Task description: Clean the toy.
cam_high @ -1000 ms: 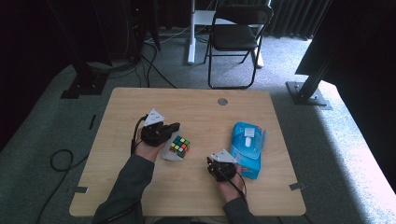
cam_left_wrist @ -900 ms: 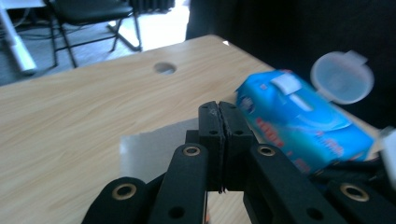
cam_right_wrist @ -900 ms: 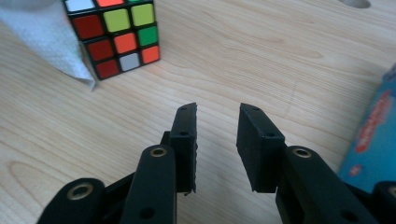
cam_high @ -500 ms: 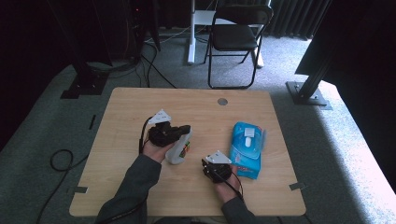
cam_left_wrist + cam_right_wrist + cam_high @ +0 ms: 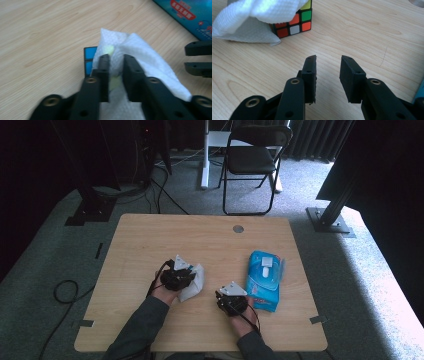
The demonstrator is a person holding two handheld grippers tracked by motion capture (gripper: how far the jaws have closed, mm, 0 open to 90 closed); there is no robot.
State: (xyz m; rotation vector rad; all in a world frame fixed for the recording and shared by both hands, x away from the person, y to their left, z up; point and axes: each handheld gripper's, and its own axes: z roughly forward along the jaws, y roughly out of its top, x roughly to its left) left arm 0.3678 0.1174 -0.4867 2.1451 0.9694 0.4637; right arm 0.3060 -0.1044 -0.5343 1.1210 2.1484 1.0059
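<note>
Pale wood table (image 5: 150, 245) on grey carpet (image 5: 45, 255); left gripper (image 5: 113, 60) narrowly parted over tissue (image 5: 140, 52), right gripper (image 5: 327, 62) parted, empty

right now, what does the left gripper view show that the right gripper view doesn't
Left gripper view: the blue side of the multicoloured puzzle cube, the red label on the blue plastic wipes pack, and the right claw side-on, open.
Right gripper view: the cube's orange, red, white and green squares, and a round hole in the tabletop.
Both: the white paper towel draped over the cube, on the light wooden table.
</note>
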